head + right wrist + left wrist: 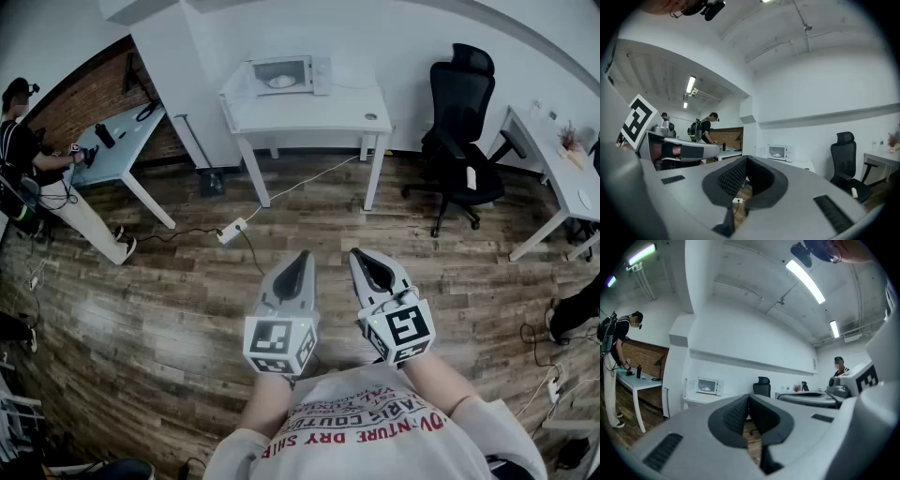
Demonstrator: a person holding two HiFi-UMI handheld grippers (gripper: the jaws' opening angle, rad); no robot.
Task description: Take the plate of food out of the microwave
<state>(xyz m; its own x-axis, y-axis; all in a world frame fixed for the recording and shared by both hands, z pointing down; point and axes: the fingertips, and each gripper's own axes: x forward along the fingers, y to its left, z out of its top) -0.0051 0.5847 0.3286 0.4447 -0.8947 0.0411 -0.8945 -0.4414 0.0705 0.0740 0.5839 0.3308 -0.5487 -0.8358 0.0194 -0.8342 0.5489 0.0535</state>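
A white microwave (286,75) stands on a white table (309,111) across the room, its door swung open to the left. Inside it lies a white plate of food (280,82). My left gripper (302,255) and right gripper (356,253) are held side by side in front of my chest, far from the table, both shut and empty. The left gripper view looks past its shut jaws (749,397) to the microwave (707,386) in the distance. In the right gripper view the shut jaws (746,158) point towards the microwave (778,152).
A black office chair (464,112) stands right of the table, with another white desk (553,159) at the far right. A person (28,159) works at a pale table on the left. A power strip (232,231) and its cable lie on the wooden floor.
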